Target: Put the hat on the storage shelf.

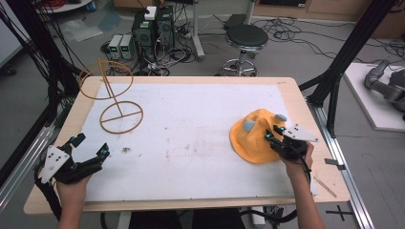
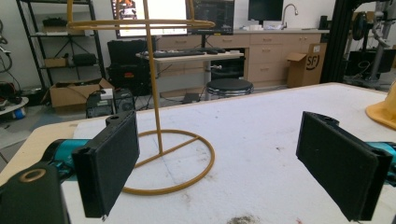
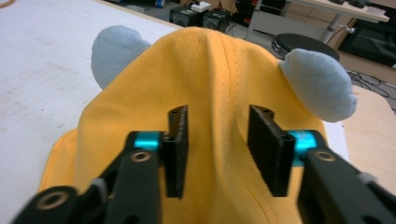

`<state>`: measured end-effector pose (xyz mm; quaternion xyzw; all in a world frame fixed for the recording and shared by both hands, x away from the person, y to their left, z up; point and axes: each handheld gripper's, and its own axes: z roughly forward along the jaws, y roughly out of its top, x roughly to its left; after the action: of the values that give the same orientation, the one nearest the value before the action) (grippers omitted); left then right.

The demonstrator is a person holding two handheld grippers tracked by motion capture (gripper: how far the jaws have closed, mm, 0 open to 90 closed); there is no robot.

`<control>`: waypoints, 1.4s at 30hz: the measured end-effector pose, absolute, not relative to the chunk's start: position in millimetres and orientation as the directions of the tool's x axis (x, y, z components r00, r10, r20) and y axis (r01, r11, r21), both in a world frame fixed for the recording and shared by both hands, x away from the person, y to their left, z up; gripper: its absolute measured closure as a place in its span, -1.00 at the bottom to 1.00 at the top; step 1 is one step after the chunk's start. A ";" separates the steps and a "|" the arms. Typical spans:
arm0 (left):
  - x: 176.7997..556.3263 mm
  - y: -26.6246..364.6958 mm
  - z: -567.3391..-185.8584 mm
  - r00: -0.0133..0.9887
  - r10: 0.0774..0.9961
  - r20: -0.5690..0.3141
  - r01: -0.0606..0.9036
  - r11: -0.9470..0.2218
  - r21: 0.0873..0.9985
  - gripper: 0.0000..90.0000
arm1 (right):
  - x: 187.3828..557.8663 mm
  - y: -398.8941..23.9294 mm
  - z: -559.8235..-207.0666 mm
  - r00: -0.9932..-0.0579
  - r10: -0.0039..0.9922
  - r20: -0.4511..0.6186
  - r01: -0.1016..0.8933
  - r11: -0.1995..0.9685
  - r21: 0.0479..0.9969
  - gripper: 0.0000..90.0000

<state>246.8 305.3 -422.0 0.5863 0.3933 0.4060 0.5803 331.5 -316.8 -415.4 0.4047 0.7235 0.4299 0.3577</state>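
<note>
The left gripper (image 1: 89,149) rests at the near left corner of the bench (image 1: 191,81), its jaws spread wide and nothing between them, as the left gripper view makes plain; it looks parked there, waiting for a turn, and it is aimed toward the hat stand (image 1: 112,93). That stand, a thin ochre wire frame with a round ring for a foot, an upright rod and a second ring at the top, sits upright at the far left of the bench on the white cloth cover (image 1: 191,124), well apart from everything else, and its top ring is bare. In the middle the cover carries only a few dark smudges. At the right, near the bench edge, lies the yellow cap (image 1: 253,138), crown up, with two soft grey ears (image 3: 320,84) sewn to its top. The right gripper (image 1: 275,133) comes at it from the near side, and the right gripper view shows the two black pads (image 3: 177,149) set either side of a raised fold along the crown seam, pinching the cloth between them; they appear to press into the fabric, so I judge it a grasp on the cap, taken at the ridge because loose cloth bunches there and gives the jaws something to bite.
</note>
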 end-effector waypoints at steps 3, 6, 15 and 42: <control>246.7 305.7 -422.3 0.360 0.933 0.019 -0.009 -0.017 1.000 -0.70 | 332.2 -316.3 -415.0 -0.409 0.898 -0.162 0.293 0.297 0.909 0.76; 246.6 306.2 -422.5 0.359 0.933 0.018 -0.008 -0.016 1.000 -0.70 | 333.0 -315.0 -414.4 -0.397 0.902 -0.167 0.303 0.300 0.904 0.95; 246.9 305.5 -422.8 0.360 0.933 0.017 -0.007 -0.016 1.000 -0.70 | 329.8 -315.6 -410.7 -0.376 0.917 -0.137 0.281 0.254 0.925 0.97; 246.0 304.1 -421.3 0.365 0.931 0.016 -0.011 -0.013 1.000 -0.70 | 321.6 -302.1 -358.8 -0.418 0.907 0.039 0.119 0.012 0.993 0.97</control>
<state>246.0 304.1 -421.3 0.5857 0.3926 0.4041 0.5827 321.6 -302.1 -358.8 0.4131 0.6211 0.5687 0.3467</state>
